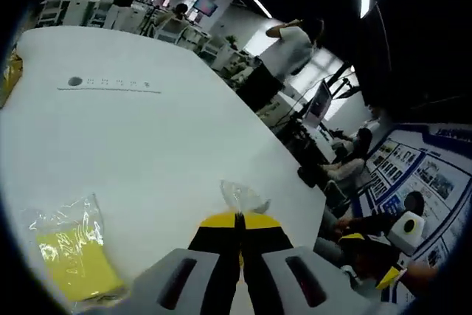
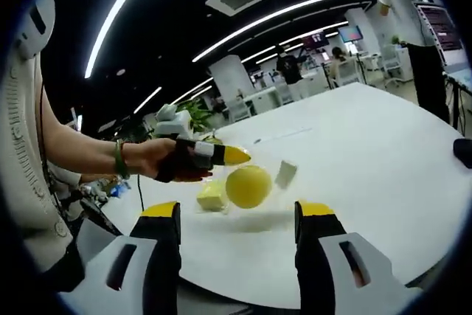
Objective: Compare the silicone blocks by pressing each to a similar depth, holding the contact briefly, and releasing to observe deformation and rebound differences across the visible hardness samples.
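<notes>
Your left claw (image 1: 239, 220) is clenched tight in the left gripper view, yellow tips pressed together with no gap, and nothing solid sits between them. A crumpled clear plastic bag (image 1: 243, 195) lies just past the tips; whether it's pinched or merely touching them, I can't tell. Off to that view's lower left there's a yellow silicone block (image 1: 74, 262) in its own clear wrapper, lying flat on the white tabletop (image 1: 147, 153), well apart from the claw. Farther up the tabletop you've got a small dark disc (image 1: 74, 81) at the end of a thin printed line. Beyond the tabletop's edge a person in a white top (image 1: 289, 49) stands with an arm raised.

Over in the right gripper view, your right claw (image 2: 240, 215) is released, jaws spread wide with open tabletop between them. Just beyond them sits a yellow ball (image 2: 248, 186), with a pale yellow block (image 2: 212, 195) beside it on one side and a whitish block (image 2: 285, 173) a little apart on the other. Your hand (image 2: 158, 160) comes in from the left of that view holding the left claw, its yellow tip hovering just above the ball and the pale yellow block; I can't tell if it touches either one.
</notes>
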`<state>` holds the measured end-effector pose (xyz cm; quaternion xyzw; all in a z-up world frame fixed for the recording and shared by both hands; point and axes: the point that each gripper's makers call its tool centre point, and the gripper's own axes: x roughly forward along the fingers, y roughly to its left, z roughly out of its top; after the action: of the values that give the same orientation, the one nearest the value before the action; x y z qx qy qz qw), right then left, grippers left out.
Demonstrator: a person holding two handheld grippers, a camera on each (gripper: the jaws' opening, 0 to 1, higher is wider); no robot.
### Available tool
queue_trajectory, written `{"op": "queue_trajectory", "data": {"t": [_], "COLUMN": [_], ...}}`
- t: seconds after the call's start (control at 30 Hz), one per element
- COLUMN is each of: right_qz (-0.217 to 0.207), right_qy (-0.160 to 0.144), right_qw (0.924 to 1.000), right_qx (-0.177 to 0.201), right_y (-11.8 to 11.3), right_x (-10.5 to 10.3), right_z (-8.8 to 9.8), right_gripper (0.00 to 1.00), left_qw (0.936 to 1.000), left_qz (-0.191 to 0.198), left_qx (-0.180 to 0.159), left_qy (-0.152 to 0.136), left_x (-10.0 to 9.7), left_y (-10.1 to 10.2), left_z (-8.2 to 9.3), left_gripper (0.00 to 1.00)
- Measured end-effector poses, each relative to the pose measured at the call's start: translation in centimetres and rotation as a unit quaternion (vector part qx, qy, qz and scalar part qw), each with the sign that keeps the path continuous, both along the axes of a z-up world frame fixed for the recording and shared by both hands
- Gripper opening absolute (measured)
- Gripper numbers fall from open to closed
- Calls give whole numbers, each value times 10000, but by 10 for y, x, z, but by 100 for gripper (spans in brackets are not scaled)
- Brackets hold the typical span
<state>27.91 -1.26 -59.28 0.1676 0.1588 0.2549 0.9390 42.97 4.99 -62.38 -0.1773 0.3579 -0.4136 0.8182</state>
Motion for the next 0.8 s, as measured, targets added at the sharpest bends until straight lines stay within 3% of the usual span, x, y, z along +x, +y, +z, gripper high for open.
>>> {"op": "queue_trajectory", "data": {"t": [0.23, 0.33, 0.5, 0.73, 0.8], "right_qz": [21, 48, 180, 524, 627], "right_qy": [-104, -186, -280, -466, -553], "right_qw": [9999, 9998, 9992, 9966, 9954], "right_qx": [-72, -104, -219, -442, -473], "right_y": [0, 1, 5, 22, 28], "right_x": [-9, -11, -13, -10, -7], "right_z": [8, 15, 23, 39, 46], "right_gripper": [57, 57, 58, 58, 58], "left_qw": [9995, 9995, 9972, 9942, 9945], "left_qz": [-188, -185, -349, -373, -328], "left_qx": [-6, -86, -52, -117, -125], "left_qy": [-251, -224, -658, -1007, -986], "left_x": [-17, -23, -34, -47, -50], "left_y": [2, 4, 7, 26, 35], "left_z": [18, 31, 55, 86, 94], "left_gripper": [0, 0, 0, 0, 0]}}
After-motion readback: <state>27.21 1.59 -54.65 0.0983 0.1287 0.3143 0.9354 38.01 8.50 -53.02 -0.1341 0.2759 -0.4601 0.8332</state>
